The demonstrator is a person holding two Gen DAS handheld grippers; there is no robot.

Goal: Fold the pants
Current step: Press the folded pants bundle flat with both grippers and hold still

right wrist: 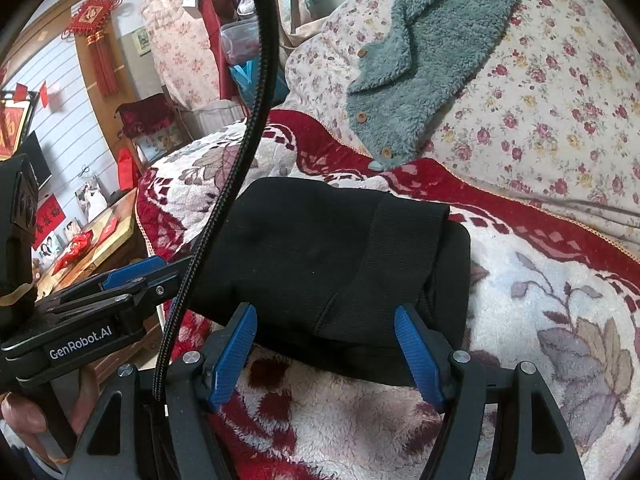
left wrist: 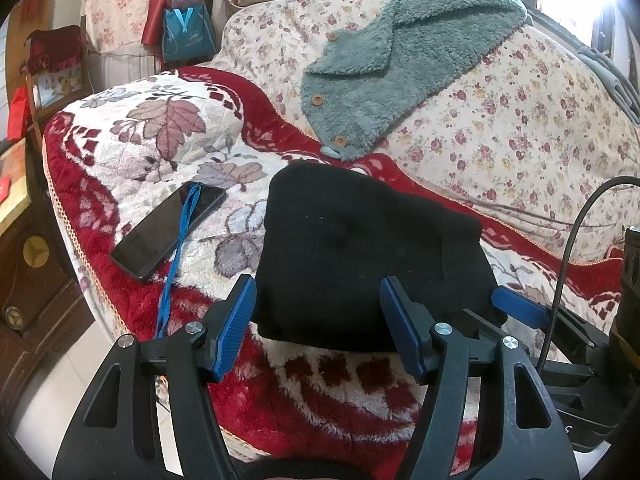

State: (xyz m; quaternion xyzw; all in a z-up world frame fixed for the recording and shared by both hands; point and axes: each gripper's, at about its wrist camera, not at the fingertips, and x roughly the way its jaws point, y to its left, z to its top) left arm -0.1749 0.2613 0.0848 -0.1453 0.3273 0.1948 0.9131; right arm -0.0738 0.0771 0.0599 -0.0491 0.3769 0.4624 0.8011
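Left gripper [left wrist: 318, 322] and right gripper [right wrist: 326, 354] both stood wide, holding nothing; folded black pants [right wrist: 320, 256] lay just ahead of their fingertips.

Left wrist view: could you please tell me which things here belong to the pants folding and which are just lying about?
Belonging to the job:
- black pants, folded into a bundle on the blanket
- left tool, open
- right tool, open

Just lying about:
- phone with blue strap
- grey fleece jacket
- teal bag
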